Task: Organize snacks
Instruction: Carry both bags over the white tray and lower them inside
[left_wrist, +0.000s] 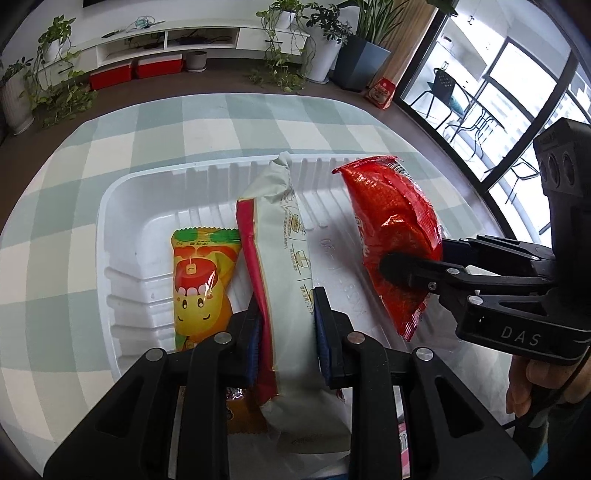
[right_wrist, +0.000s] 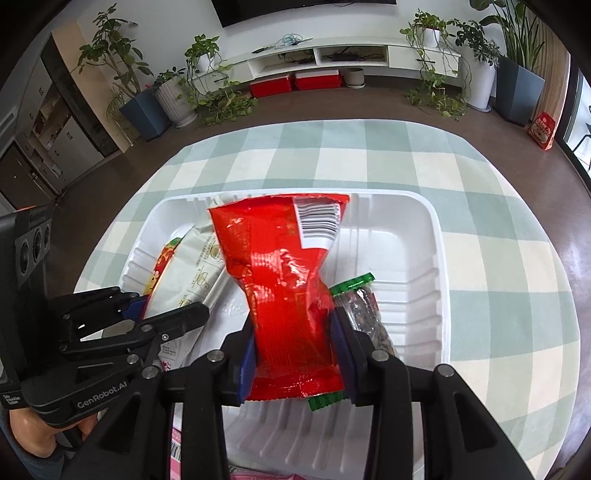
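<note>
Both packs held over the white tray (right_wrist: 439, 236): left gripper (left_wrist: 286, 325) pinching the white packet (left_wrist: 284, 258), right gripper (right_wrist: 295, 350) pinching the red bag (right_wrist: 284, 273), so lower each flat w/ a gap beside the yellow snack (left_wrist: 199, 280), then release.

I see a white tray (left_wrist: 122, 221) on a pale green and cream checked cloth (left_wrist: 110, 125). My black grippers, blue-padded, hold a shiny red bag (right_wrist: 288, 295) and a white pack (left_wrist: 284, 258) edged red. A yellow, green-topped packet (left_wrist: 201, 280) shows a cartoon face.
</note>
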